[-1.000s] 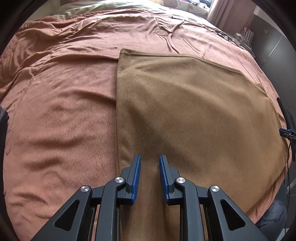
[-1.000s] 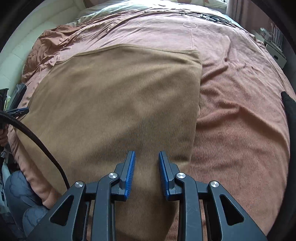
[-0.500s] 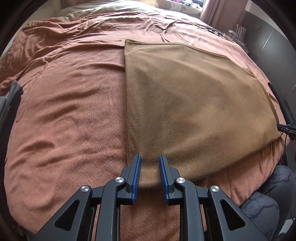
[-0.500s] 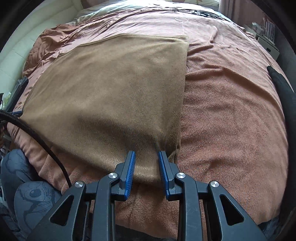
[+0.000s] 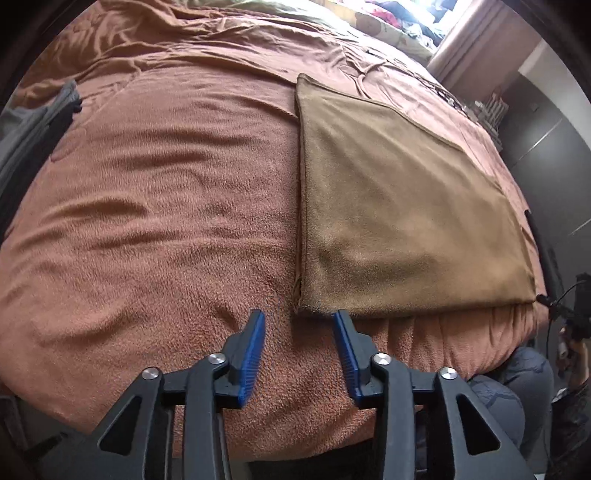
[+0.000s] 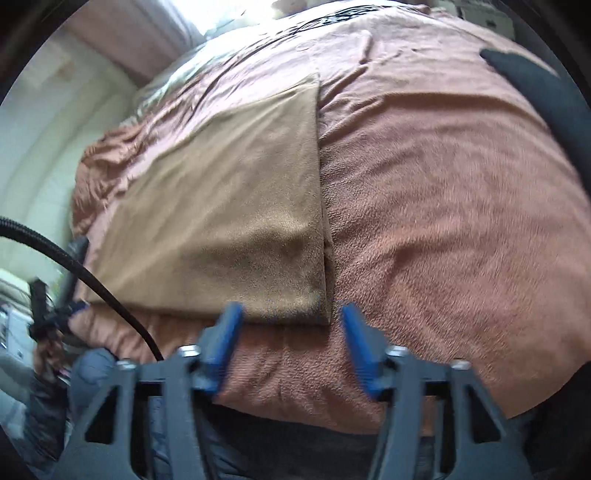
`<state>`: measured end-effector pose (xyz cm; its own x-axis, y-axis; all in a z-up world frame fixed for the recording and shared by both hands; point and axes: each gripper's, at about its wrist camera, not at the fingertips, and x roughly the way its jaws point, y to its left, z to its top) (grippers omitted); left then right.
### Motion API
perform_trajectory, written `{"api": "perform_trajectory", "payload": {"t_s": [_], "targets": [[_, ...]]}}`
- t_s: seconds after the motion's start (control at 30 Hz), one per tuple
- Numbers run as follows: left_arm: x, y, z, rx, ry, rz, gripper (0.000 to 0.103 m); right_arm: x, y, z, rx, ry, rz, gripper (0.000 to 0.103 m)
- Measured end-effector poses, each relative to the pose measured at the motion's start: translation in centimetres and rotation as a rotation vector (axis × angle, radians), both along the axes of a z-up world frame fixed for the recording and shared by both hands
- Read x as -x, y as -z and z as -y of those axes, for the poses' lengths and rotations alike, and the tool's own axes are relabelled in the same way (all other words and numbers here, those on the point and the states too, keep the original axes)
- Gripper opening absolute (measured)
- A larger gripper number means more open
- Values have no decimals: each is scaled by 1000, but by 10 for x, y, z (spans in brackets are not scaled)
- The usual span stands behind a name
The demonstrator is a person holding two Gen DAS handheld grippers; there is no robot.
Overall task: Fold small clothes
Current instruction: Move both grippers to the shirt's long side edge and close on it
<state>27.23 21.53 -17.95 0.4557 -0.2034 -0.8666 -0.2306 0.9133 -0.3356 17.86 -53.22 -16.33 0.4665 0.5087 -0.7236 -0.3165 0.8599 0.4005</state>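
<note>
Blue-padded jaws of left gripper (image 5: 298, 316) standing apart, just been opening, nothing clamped; near left corner of folded tan cloth (image 5: 399, 218) sits right at the pad tips, right pad (image 5: 345, 347) just beside the cloth's near edge, contact hard to call. Rust-brown fleece blanket (image 5: 166, 221) directly under both pads. Right gripper (image 6: 291, 308) likewise spread, just been opening, empty; tan cloth (image 6: 229, 206) near right corner lies just ahead between the tips, not pinched as far as the motion blur allows. Black braided cable (image 6: 92, 277) crossing low left in right wrist view, patterned dark trouser leg (image 6: 92, 373) below it near the bed edge. Same leg fabric (image 5: 517, 387) low right in left wrist view, other gripper's hardware (image 5: 576, 310) at far right rim. Further out: tan cloth lying flat as a neat rectangle on the blanket, close to the near bed edge, folded edges straight, far hem showing a thin seam. Beyond it, wrinkled blanket running to the far side of the bed. Grey garment (image 5: 33, 129) at left rim, dark fabric (image 6: 535, 88) at upper right of right wrist view. Farthest: pale bedding with print (image 5: 373, 26), pinkish curtain (image 5: 469, 44), dark cabinet front (image 5: 554, 140).
</note>
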Motion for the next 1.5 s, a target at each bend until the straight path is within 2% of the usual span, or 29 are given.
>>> {"api": "perform_trajectory", "payload": {"t_s": [0.2, 0.37, 0.53, 0.63, 0.83, 0.93, 1.0, 1.07, 1.13, 1.17, 1.33, 1.5], "targets": [[6, 5, -10, 178, -76, 48, 62, -2, 22, 32, -267, 34, -84, 68], [8, 12, -11, 278, -130, 44, 63, -5, 40, 47, -398, 43, -134, 68], [7, 18, -11, 339, -177, 42, 64, -18, 51, 54, -455, 53, -149, 68], [0, 20, -11, 375, -201, 53, 64, -22, 56, 53, -450, 53, -145, 61], [-18, 22, -9, 389, -223, 76, 64, -27, 62, 45, -487, 80, -148, 46], [-21, 23, -10, 380, -244, 84, 56, -28, 68, 49, -508, 112, -150, 34], [-23, 24, -11, 362, -257, 80, 45, -21, 70, 50, -515, 128, -148, 17], [-24, 26, -13, 353, -269, 74, 37, -16, 70, 52, -519, 136, -142, 7], [-22, 26, -14, 344, -272, 69, 24, -11, 65, 50, -510, 137, -126, 4], [-21, 26, -14, 346, -266, 66, 11, -8, 62, 50, -503, 136, -115, 4], [-15, 12, -16, 337, -243, 118, 7, 11, 41, 49, -484, 127, -62, 3], [-7, -8, -19, 352, -232, 173, 7, 25, 28, 41, -439, 105, -50, 3]]}}
